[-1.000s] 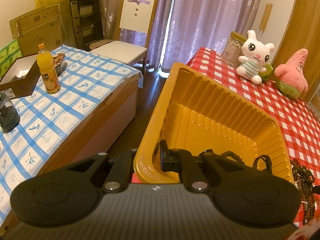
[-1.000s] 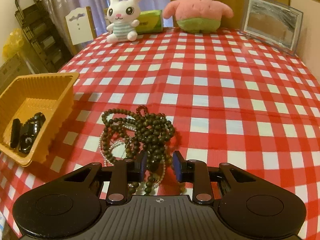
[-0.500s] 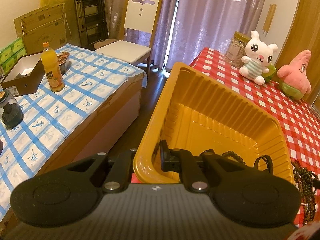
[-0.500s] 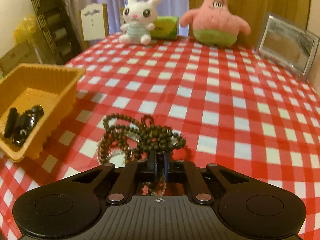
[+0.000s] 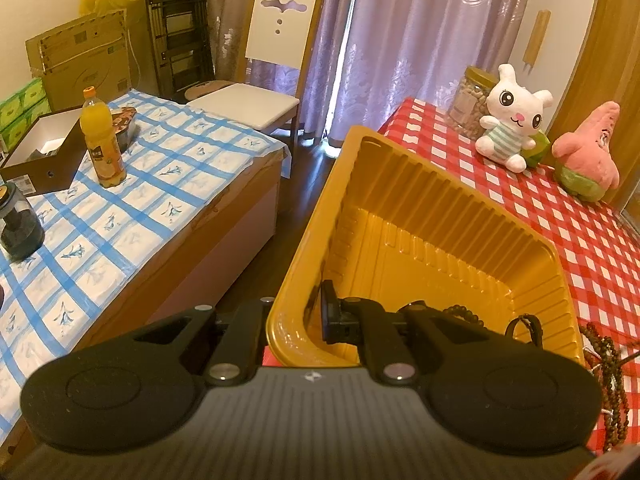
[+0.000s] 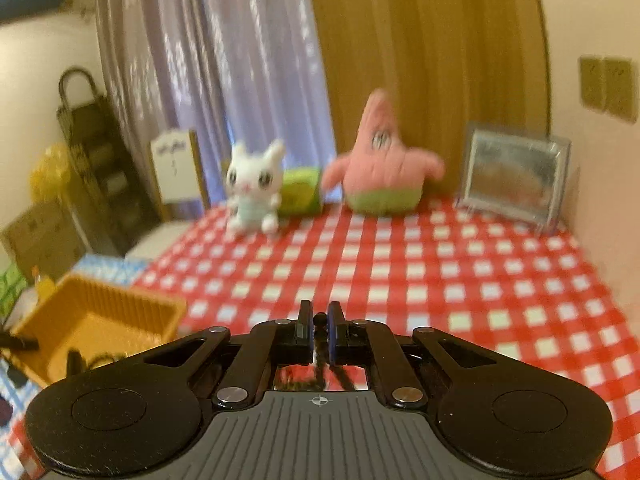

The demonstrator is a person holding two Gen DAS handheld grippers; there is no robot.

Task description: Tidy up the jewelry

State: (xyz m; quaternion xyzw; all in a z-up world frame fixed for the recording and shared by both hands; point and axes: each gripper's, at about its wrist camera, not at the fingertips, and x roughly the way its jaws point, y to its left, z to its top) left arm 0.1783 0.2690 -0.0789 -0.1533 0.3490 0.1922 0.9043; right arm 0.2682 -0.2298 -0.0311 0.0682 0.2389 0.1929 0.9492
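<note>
With some dark pieces already in the yellow tray (image 5: 400, 184), gripped at its rim by the left tongs (image 5: 298, 316), a beaded strand (image 6: 319, 320) was pinched in the right tongs (image 6: 319, 332), more beads (image 5: 608, 360) left on the worktop (image 5: 580, 240).

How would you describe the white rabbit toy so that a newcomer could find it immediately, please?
Start at the red-and-white checked tablecloth and look to its far end, by the purple curtains. The white rabbit toy sits there, between a clear snack jar and a pink starfish plush. It alone is white, with upright ears and a striped shirt.
</note>
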